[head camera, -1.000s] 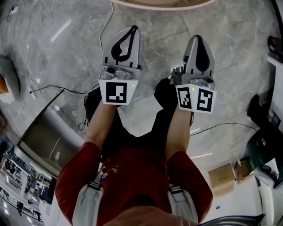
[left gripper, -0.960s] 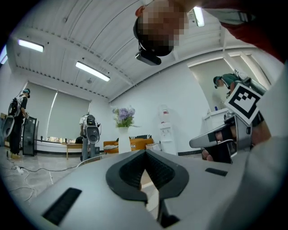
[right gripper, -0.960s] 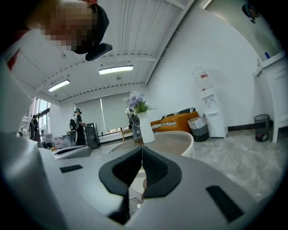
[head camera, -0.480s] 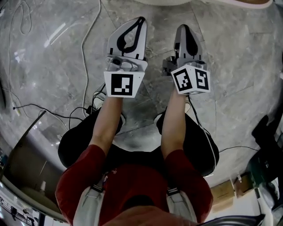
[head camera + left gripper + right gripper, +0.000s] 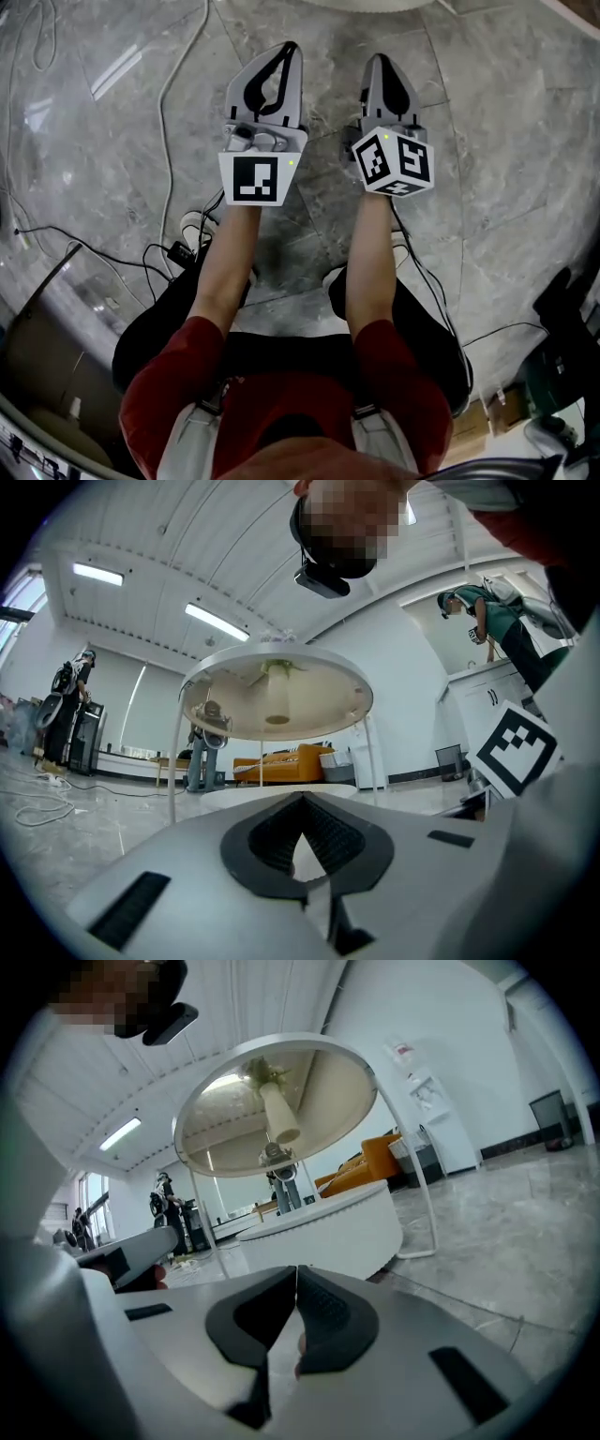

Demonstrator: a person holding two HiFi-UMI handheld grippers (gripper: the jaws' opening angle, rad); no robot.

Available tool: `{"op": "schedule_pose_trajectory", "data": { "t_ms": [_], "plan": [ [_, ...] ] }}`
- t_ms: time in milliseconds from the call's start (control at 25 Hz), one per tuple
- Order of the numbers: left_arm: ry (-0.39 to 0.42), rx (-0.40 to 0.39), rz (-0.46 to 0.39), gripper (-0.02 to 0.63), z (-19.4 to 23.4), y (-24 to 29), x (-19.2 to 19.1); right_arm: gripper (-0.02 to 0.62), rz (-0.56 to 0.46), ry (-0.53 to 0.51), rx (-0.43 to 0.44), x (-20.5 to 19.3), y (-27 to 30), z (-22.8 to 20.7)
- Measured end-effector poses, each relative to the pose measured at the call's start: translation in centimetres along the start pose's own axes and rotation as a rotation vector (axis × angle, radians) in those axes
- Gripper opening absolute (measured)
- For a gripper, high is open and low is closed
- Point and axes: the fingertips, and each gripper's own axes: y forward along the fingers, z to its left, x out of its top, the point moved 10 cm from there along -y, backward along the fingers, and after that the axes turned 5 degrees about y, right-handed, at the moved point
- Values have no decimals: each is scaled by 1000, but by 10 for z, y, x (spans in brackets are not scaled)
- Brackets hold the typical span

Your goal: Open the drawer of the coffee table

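Both units sit low over the floor (image 5: 84, 150), side by side and well apart from each other. The left hand-held gripper (image 5: 302, 797) has its pads pressed together at the tips, with nothing between them. The right hand-held gripper (image 5: 296, 1269) is likewise closed on nothing.

The coffee table (image 5: 281, 1101) stands ahead of both, not yet touched. It is a round top on thin legs over a low white drum (image 5: 328, 1232). In the head view only its edge shows at the top of the picture. No drawer front or handle can be made out in any view.

Likely faults from here:
- Closed jaws cannot take a handle. If either unit is pushed in as it stands, it will probably butt the drum and slip off.
- The table looks light. A pull with no bracing from the other unit may slide or tip it rather than free the drawer.
- A cable (image 5: 178, 84) lies on the floor just beside the left unit and may snag.
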Motion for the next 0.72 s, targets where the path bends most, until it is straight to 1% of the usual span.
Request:
{"op": "schedule_pose_trajectory", "data": {
  "t_ms": [200,280,320,360,400,480,560,640,720],
  "plan": [
    [11,-17,7,12,-3,1,-10,23,16,271,40,-25,26,-23],
    [10,-20,23,14,-2,1,-14,26,8,422,90,-36,40,-32],
    [8,-19,33,12,-1,1,-16,42,-6,504,121,-41,48,-37],
    [4,-17,43,12,1,0,-18,96,-30,572,155,-45,55,-41],
    [3,-14,48,12,2,0,-19,118,-60,621,198,-47,62,-43],
    [7,-10,47,12,3,1,-21,154,-115,676,283,-49,77,-51],
    [14,-9,46,12,4,3,-23,204,-150,707,340,-52,90,-63],
    [14,-7,50,12,4,4,-25,254,-159,771,357,-61,100,-73],
    [11,-7,57,12,5,5,-28,277,-155,788,373,-67,109,-75]
  ]
}}
